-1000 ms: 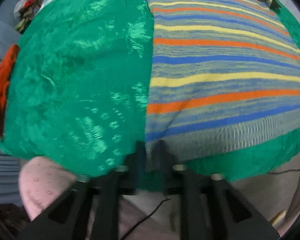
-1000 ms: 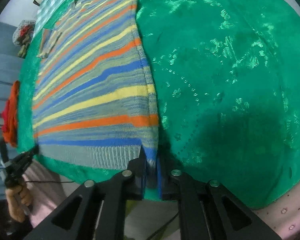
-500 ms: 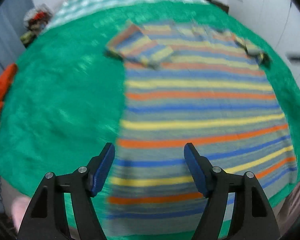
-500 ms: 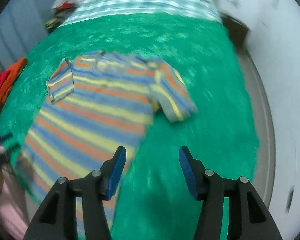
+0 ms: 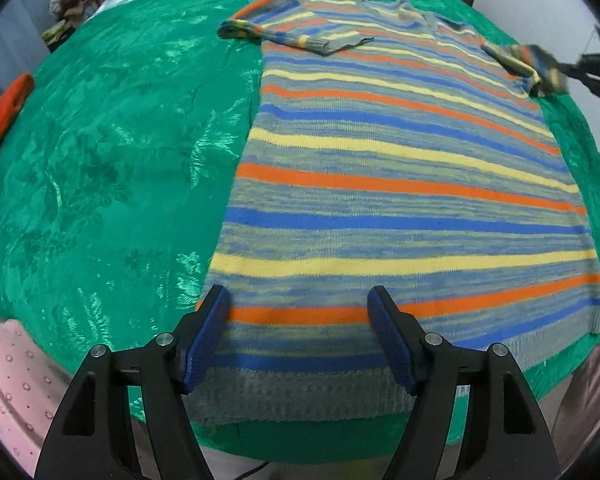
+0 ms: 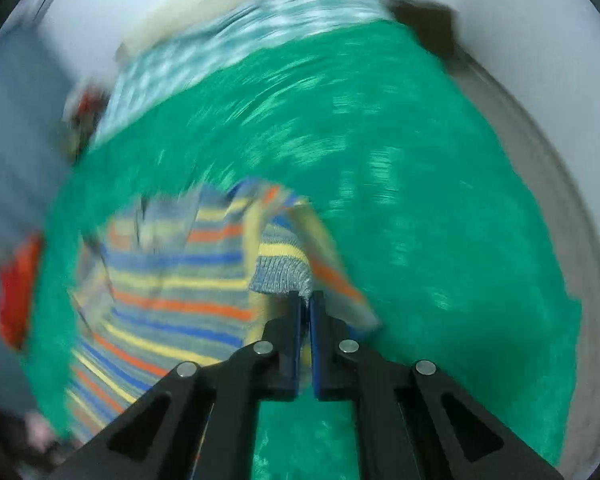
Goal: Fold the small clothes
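Flat on the green bedspread (image 5: 112,152) lies the striped knit sweater (image 5: 400,184), its grey-blue body crossed by orange, yellow and blue bands, with a ribbed hem at the near edge and its left sleeve folded in across the chest. Over that hem the left gripper (image 5: 298,336) hangs with its blue pads wide apart and nothing between them. Far to the right, the right gripper (image 6: 305,300) has just closed its jaws and now pinches the ribbed cuff of the right sleeve (image 6: 282,276), lifted off the bedspread in a blurred view.

I read no text, label, brand or number anywhere here, neither in my left view nor in my blurred right one.
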{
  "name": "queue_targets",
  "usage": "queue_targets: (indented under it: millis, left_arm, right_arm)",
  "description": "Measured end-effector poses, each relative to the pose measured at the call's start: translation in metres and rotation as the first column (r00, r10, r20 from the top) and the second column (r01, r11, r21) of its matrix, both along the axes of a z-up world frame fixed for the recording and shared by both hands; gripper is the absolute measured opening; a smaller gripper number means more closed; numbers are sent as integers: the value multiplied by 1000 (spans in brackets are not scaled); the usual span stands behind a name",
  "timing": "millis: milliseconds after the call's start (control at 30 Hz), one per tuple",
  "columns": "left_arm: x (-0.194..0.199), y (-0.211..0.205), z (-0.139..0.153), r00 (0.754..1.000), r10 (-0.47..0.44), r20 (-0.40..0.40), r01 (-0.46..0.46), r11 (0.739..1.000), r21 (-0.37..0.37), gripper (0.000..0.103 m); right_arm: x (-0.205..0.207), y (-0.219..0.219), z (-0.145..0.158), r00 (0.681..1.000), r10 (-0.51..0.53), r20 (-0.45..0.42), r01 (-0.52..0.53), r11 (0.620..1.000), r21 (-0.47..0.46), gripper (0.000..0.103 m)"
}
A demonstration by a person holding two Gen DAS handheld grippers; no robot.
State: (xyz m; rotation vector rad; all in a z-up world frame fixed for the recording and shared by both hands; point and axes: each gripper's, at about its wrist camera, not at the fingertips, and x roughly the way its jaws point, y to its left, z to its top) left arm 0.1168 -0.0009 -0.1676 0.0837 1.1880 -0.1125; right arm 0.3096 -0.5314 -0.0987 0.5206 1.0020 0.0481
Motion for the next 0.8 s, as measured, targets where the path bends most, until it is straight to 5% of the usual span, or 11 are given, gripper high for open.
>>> queue_targets:
  millis: [167, 267, 400, 600, 800]
  left_arm:
    - [4, -9, 2, 1000, -3, 10, 3, 1000, 14, 74]
    - [4, -7, 5, 1000, 5, 12, -5, 1000, 7, 74]
    - [2, -6, 10, 1000, 4, 22, -4, 1000, 15, 74]
    - [4, -6, 0, 1000, 12, 0, -12, 998, 54, 74]
    - [4, 5, 16, 1000, 5, -11, -4, 995, 98, 74]
  right_arm:
    - [-24, -51, -3, 983, -183, -29, 183, 983, -10, 3]
    - [-44, -78, 10, 959, -282, 7, 281, 958, 66, 2]
    - [-66, -105, 21, 927, -370, -64, 376, 912, 164, 2]
    - [-82, -133, -26, 849, -471, -241, 479, 877, -26, 2]
    - [-86, -118, -48, 846, -468, -255, 446, 884, -142, 2]
